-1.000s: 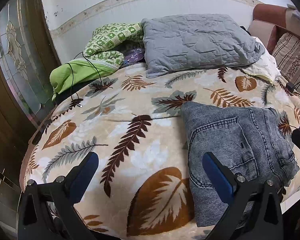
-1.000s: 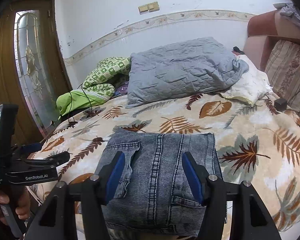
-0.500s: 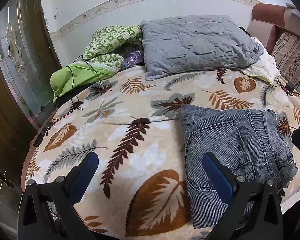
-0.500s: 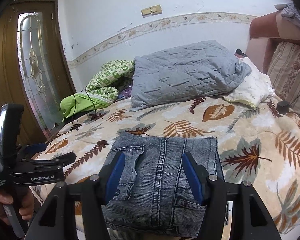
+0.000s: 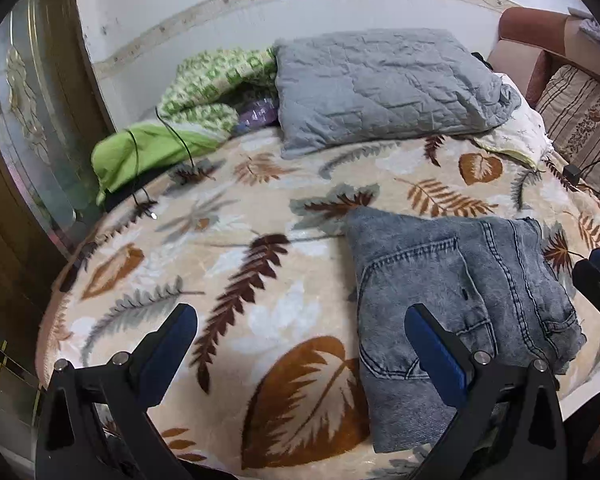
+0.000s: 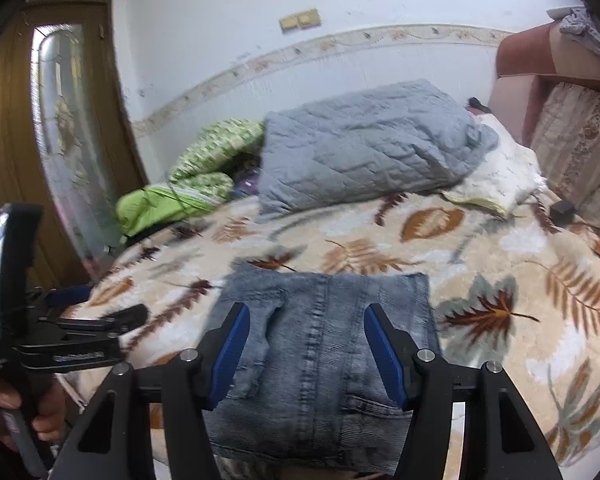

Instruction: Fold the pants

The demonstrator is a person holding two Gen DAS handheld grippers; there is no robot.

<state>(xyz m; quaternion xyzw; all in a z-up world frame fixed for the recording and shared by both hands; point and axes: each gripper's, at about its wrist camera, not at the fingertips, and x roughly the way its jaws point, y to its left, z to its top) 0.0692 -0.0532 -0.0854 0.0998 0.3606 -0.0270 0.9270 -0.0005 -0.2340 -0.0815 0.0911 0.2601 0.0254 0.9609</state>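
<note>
The grey-blue denim pants (image 5: 460, 300) lie folded into a compact rectangle near the front edge of the bed, back pocket up. My left gripper (image 5: 300, 340) hovers open over bare blanket just left of the pants, its right finger (image 5: 432, 348) over their left edge. The right gripper (image 6: 308, 352) hangs open above the middle of the pants (image 6: 324, 320), with nothing between its blue pads. A hand (image 6: 4, 404) holds the left gripper (image 6: 114, 304) at the left of the right wrist view.
The bed is covered by a cream leaf-print blanket (image 5: 228, 280). At the back lie a grey quilted pillow (image 5: 380, 88), a green bundle (image 5: 160, 148) with a black cable, and a white pillow (image 6: 496, 176). A striped headboard cushion (image 5: 580, 120) stands right, a glass door (image 6: 72, 152) left.
</note>
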